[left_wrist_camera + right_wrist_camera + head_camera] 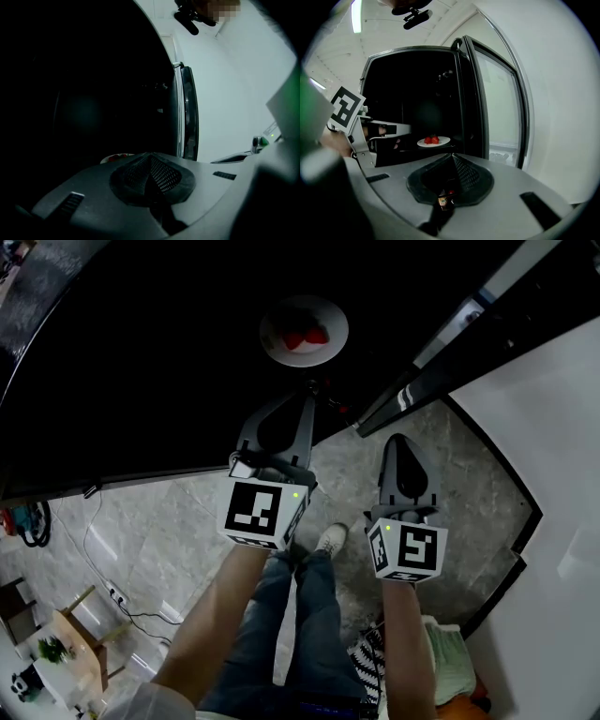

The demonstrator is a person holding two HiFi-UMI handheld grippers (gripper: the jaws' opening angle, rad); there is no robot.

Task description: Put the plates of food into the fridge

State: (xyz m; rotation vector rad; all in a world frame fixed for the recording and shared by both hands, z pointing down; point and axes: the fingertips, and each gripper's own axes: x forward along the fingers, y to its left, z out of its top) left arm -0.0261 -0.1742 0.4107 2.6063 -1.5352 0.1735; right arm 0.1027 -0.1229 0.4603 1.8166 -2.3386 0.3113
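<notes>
A white plate point(303, 331) of red food sits on a shelf inside the dark fridge point(141, 352). My left gripper point(309, 392) is shut and empty, its tips just short of the plate's near rim. In the left gripper view the plate point(116, 157) peeks over the shut left gripper point(150, 155). My right gripper point(398, 440) is shut, empty and farther back, beside the open fridge door point(441, 348). In the right gripper view the right gripper point(452, 156) points at the plate point(433, 140), with the left gripper point(384, 129) reaching in from the left.
The open fridge door point(497, 98) stands on the right, with a white wall point(553, 474) beyond it. Below me are my legs and a shoe point(329, 540) on grey marble floor point(169, 521). A small wooden table point(75, 634) and a cable lie lower left.
</notes>
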